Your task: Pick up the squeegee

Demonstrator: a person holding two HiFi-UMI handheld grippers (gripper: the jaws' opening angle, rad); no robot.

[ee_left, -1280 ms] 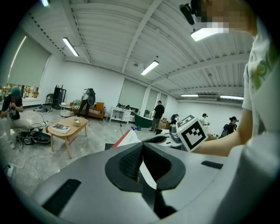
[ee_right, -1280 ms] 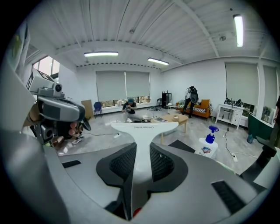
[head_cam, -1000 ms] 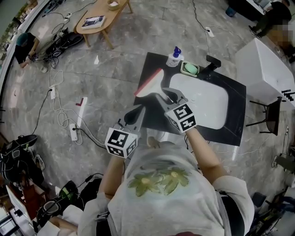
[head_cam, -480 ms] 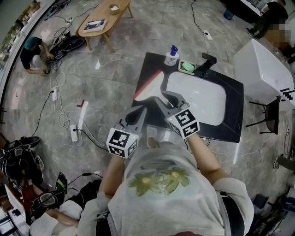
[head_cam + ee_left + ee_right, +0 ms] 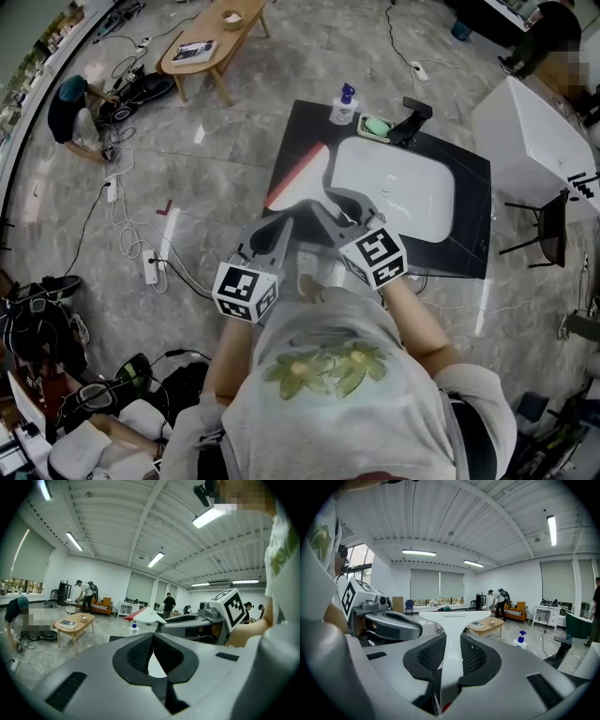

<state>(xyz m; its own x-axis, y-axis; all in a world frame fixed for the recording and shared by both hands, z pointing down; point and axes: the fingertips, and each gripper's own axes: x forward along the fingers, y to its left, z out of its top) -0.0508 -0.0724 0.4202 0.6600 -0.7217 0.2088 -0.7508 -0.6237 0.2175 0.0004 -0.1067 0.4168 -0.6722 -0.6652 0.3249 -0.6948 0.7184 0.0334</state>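
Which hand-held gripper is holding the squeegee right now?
The right hand-held gripper: its jaws clamp the white squeegee by its handle. The left hand-held gripper is shut on nothing.

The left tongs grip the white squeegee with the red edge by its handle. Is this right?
No. It is the right tongs that grip the white squeegee with the red edge by its handle; the right gripper view shows this. The left tongs are shut, empty.

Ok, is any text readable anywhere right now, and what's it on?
Squeegee, white head: one short printed line, too blurred to read.
Spray bottle label: too small to read.
Marker cubes: black-and-white square patterns only, no words.
Nothing else legible.
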